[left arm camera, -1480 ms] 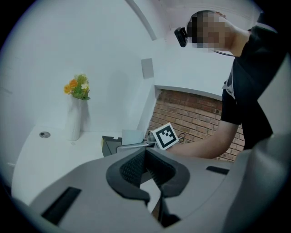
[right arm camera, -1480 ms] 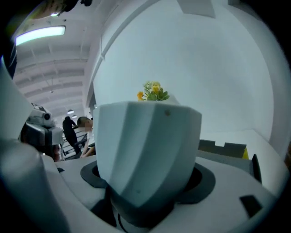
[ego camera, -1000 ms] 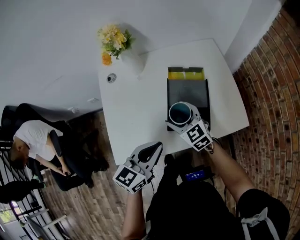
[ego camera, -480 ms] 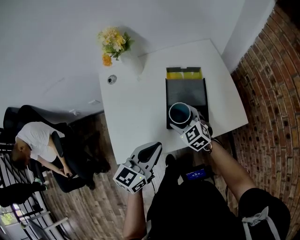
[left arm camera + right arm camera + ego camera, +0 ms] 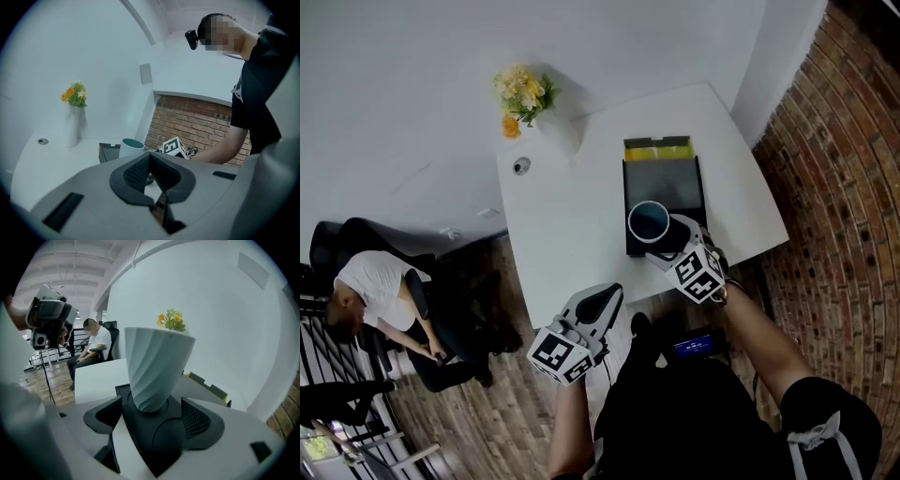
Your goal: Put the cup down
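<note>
Head view, left to right. A person [image 5: 367,286] in a white top sits on a black chair [image 5: 441,319] at the lower left of the frame, well apart from the white worktop [image 5: 572,225]. At the worktop's far left corner stands a white vase [image 5: 555,129] of yellow and orange flowers [image 5: 523,92], with a small round object [image 5: 521,166] just beside it on the near side. The left gripper [image 5: 602,302] sits at lower centre, at the worktop's near edge. Its own view shows the left gripper [image 5: 151,161] with its jaws pressed together and nothing between them. Right of centre a black tray [image 5: 673,187] lies on the worktop, and a yellow-lined box [image 5: 656,147] touches its far end. The cup [image 5: 649,221], pale and ribbed with a dark teal inside, is over the tray's near left corner, mouth up. It sits in the right gripper [image 5: 667,240], whose marker cube [image 5: 698,272] faces the camera. The right gripper view shows the right gripper [image 5: 154,416] with its jaws closed against the lower part of the cup [image 5: 157,366], one on each side, the cup upright. Whether the cup's base touches the tray cannot be determined from any view. From the left gripper view the cup [image 5: 131,146] appears just beside the tray [image 5: 110,152]. A brick wall [image 5: 834,187] fills the right edge.
</note>
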`<action>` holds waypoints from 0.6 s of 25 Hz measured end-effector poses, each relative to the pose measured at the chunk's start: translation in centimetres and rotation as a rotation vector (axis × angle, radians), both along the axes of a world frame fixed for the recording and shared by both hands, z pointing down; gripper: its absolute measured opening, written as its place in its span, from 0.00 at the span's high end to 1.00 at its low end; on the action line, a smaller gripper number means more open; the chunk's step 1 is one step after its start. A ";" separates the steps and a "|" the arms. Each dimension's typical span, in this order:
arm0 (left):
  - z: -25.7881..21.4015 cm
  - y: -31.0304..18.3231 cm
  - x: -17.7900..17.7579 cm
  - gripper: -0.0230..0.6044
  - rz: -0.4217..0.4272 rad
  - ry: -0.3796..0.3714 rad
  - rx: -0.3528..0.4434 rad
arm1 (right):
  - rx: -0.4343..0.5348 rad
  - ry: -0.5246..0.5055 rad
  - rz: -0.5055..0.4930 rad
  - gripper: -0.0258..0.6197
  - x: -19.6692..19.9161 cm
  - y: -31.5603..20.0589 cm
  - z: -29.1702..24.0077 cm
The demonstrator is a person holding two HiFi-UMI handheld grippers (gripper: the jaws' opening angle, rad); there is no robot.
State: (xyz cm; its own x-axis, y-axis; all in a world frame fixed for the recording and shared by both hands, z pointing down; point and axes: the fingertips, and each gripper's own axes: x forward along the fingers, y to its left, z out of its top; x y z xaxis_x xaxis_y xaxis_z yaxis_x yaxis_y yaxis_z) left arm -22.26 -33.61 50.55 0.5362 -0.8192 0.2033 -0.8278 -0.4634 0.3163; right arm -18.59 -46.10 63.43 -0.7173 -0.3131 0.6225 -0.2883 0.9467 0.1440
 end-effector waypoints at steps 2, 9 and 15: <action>-0.1 0.2 0.2 0.95 0.003 0.002 0.002 | -0.019 -0.015 0.018 0.36 0.9 0.4 -0.3; -0.5 0.2 1.5 0.95 0.029 0.005 0.015 | -0.166 -0.194 0.125 0.36 4.4 1.1 -2.9; -0.9 -0.2 2.4 0.95 0.059 0.008 0.028 | -0.292 -0.399 0.237 0.36 7.1 0.7 -6.9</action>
State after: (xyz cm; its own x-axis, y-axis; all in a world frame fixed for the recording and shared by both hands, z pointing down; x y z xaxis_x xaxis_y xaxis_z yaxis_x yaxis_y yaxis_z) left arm -19.83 -33.80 49.63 0.5857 -0.7911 0.1765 -0.7960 -0.5203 0.3094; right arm -11.45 -45.37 56.50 -0.8462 -0.3501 0.4018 -0.4772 0.8333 -0.2790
